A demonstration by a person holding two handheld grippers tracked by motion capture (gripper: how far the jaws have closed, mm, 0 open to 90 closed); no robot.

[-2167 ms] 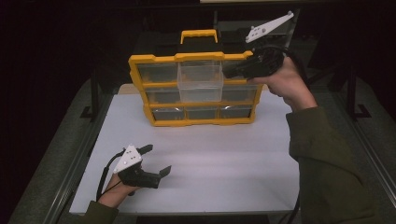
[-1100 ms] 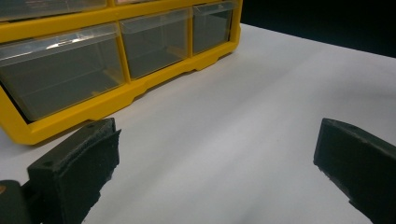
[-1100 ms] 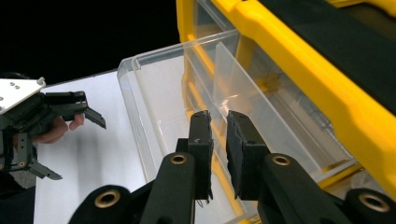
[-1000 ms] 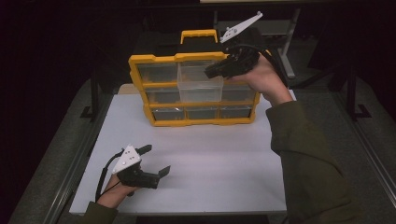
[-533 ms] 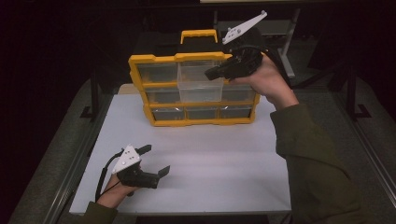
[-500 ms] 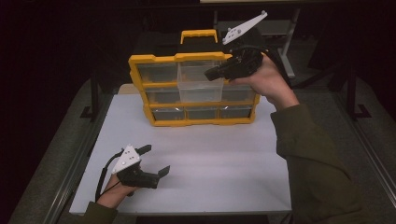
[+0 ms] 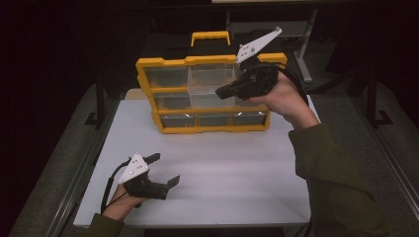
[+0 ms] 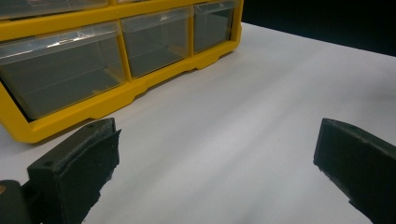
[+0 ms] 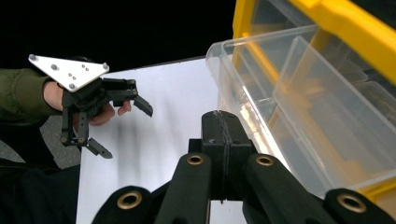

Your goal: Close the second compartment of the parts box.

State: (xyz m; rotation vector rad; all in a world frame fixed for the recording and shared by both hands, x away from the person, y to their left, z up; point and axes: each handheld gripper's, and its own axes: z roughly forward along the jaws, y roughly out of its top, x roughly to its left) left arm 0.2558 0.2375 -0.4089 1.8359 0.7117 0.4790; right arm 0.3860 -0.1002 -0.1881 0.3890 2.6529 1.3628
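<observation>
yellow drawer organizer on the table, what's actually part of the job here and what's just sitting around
In the job:
- yellow drawer organizer
- its pulled-out clear drawer
- right claw, shut, empty, at that drawer

Sitting around:
- left claw, open, empty, low over the white table
- bottom-row drawers, shut

Olive-green sleeves [image 7: 341, 182]; 2 black grippers, each topped by a grey triangular plate [image 7: 133, 167].

I see glossy clear plastic drawers [image 9: 299, 93] in a smooth yellow plastic organizer [image 7: 148, 74], a matt white tabletop [image 7: 222, 182], and rough black foam pads [image 8: 88, 172].
</observation>
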